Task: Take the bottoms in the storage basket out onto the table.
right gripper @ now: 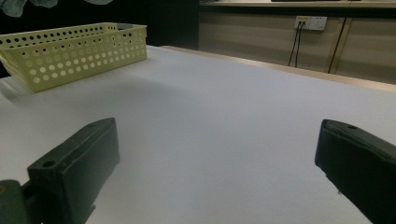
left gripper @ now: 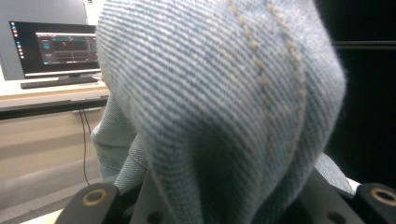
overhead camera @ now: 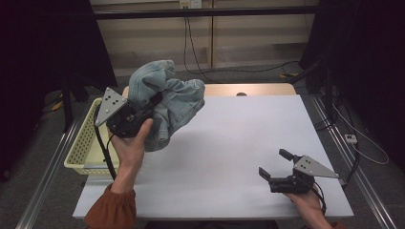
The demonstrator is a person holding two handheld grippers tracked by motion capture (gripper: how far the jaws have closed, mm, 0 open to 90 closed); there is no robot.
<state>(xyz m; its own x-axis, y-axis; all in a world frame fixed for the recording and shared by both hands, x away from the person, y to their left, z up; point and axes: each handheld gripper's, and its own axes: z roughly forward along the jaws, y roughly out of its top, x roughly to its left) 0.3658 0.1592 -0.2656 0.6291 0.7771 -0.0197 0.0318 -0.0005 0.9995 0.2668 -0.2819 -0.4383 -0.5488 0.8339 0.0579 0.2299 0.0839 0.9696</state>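
A: What is being carried by the white worktop [overhead camera: 229, 143]?

B: The yellow perforated basket [overhead camera: 83, 148] is being carried at its left edge, partly overhanging. The right tongs [overhead camera: 275, 164] are being rested low near the front right corner.

A: And the denim garment [overhead camera: 165, 102]?

B: It is being held up in the air above the worktop's left rear part, just beside the basket. It is bunched, light blue, with tan stitching being shown close up in the left gripper view [left gripper: 224, 107].

A: By what is it being held?

B: It is being pinched by the left tongs [overhead camera: 152, 106], which are being pressed together on a fold of the denim. The left hand [overhead camera: 130, 143] is being wrapped around the gripper body.

A: How are the right tongs being kept?

B: They are being kept spread wide, with nothing between them; bare worktop is being seen between the two black jaws in the right gripper view [right gripper: 215, 163]. The right hand [overhead camera: 308, 202] is being kept behind them.
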